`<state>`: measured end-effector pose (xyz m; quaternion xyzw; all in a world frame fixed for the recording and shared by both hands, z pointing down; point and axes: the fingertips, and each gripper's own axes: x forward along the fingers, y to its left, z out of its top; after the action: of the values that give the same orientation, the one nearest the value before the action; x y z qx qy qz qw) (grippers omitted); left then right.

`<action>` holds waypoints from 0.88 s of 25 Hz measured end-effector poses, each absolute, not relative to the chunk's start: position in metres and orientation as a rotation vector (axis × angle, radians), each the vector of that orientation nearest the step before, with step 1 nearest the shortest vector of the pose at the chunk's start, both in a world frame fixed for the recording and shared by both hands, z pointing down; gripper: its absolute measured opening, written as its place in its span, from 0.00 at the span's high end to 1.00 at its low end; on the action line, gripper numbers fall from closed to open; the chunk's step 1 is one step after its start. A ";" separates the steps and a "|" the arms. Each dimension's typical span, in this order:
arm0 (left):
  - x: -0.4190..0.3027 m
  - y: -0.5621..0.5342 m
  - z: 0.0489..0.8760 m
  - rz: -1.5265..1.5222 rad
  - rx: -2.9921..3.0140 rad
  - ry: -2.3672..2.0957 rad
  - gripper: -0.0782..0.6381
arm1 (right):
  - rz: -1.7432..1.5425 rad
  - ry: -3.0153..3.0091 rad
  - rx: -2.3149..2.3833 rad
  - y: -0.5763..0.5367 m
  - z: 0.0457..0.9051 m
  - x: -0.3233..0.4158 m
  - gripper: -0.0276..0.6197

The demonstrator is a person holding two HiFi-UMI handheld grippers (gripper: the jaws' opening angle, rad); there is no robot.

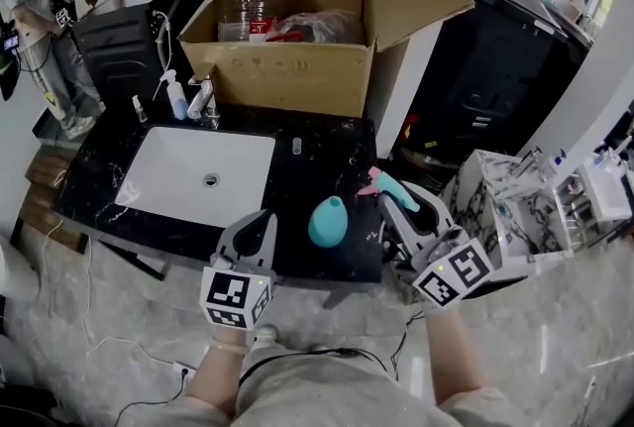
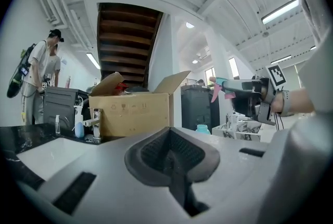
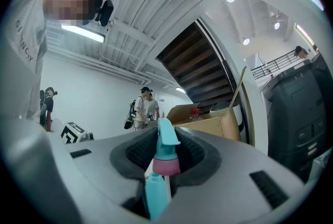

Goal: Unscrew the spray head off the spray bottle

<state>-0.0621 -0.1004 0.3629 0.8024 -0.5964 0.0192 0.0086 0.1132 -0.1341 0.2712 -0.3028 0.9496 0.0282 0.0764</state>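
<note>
**Right gripper**: the jaws are partly closed and pinch the teal plastic trigger spray head with a pink collar. It sits between the pads with one teal end pointing outward, away from the camera.

**Left gripper**: the jaws are pressed together with nothing between them.

**Spray head:** in the head view it lies roughly level in the right jaws, near the three-o'clock edge of the desk. No bottle is joined to it.

**Bottle:** the teal, egg-shaped plastic bottle stands upright on the black marbled desk. It is at nine o'clock from the right jaws and three o'clock from the left jaws. It stands between the two grippers and neither touches it. Its narrow top appears bare.

**Surroundings:** a white rectangular sink is let into the desk at eleven o'clock from the left jaws. An open brown cardboard box stands at twelve o'clock, along the far edge of the desk.

**Progress:** head and bottle are well apart, one gripped and the other standing free, so the unscrewing is judged complete. The task sentence asks for nothing further. At most, the head remains to be set down on the desk and the right jaws spread to release it. The head's threaded end is hidden inside the right jaws, so its condition cannot be told. The bottle's neck is too small in these views to judge.
</note>
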 end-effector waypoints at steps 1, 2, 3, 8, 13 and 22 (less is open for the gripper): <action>-0.063 -0.099 0.363 0.054 2.500 -1.870 0.88 | 0.084 2.844 -0.917 -0.133 0.273 0.114 0.80; -0.063 -0.098 0.363 0.048 2.494 -1.876 0.88 | 0.084 2.843 -0.923 -0.133 0.274 0.114 0.80; -0.063 -0.098 0.363 0.044 2.489 -1.881 0.88 | 0.083 2.843 -0.927 -0.132 0.276 0.115 0.79; -0.062 -0.094 0.363 0.032 2.474 -1.896 0.88 | 0.055 2.831 -0.948 -0.129 0.281 0.120 0.80; -0.062 -0.089 0.363 0.021 2.457 -1.919 0.88 | 0.035 2.816 -0.965 -0.126 0.284 0.126 0.80; -0.065 -0.083 0.367 0.003 2.417 -1.955 0.88 | 0.043 2.809 -0.973 -0.121 0.285 0.134 0.80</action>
<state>-0.0646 -0.0825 0.3669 0.7774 -0.6288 0.0010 0.0166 0.1341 -0.1209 0.2852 -0.3260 0.9415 0.0143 0.0841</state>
